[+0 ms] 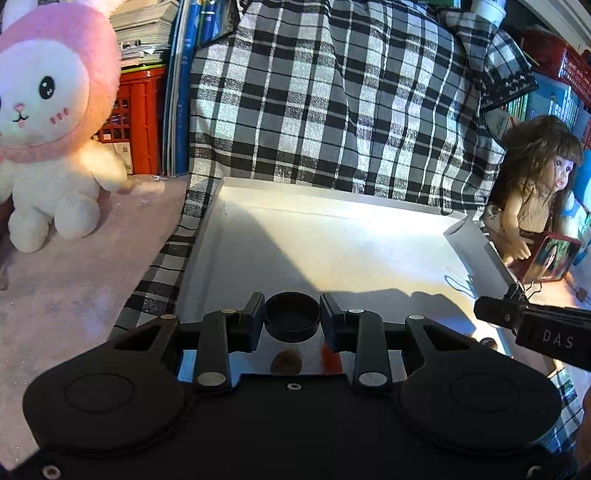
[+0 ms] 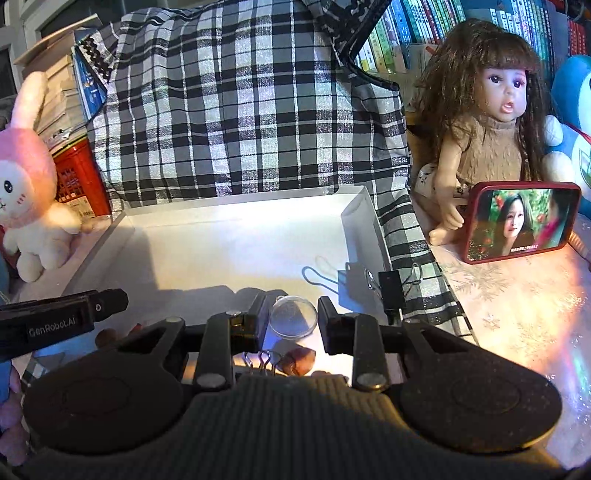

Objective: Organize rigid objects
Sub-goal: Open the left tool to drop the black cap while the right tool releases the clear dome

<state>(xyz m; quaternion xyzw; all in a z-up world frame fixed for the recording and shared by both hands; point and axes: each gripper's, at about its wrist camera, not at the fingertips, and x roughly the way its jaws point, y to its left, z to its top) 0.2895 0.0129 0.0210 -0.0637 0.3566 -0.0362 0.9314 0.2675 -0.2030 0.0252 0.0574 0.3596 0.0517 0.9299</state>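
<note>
Over a shallow white tray (image 1: 332,236) on checked cloth (image 1: 332,92), plush rabbit (image 1: 48,110) left, doll (image 2: 495,122) and phone (image 2: 521,221) right; left gripper (image 1: 291,314) clamps a black round cap (image 1: 291,317) above the tray floor; right gripper (image 2: 291,317) grips a clear round lid (image 2: 293,320); binder clip (image 2: 391,291) on the tray's right rim.

A home room, probably a child's: a plush rabbit (image 1: 51,122), a doll (image 2: 495,122), shelves of books (image 2: 417,26) and a plaid cloth (image 1: 332,103) surround a white tray (image 1: 332,236).
</note>
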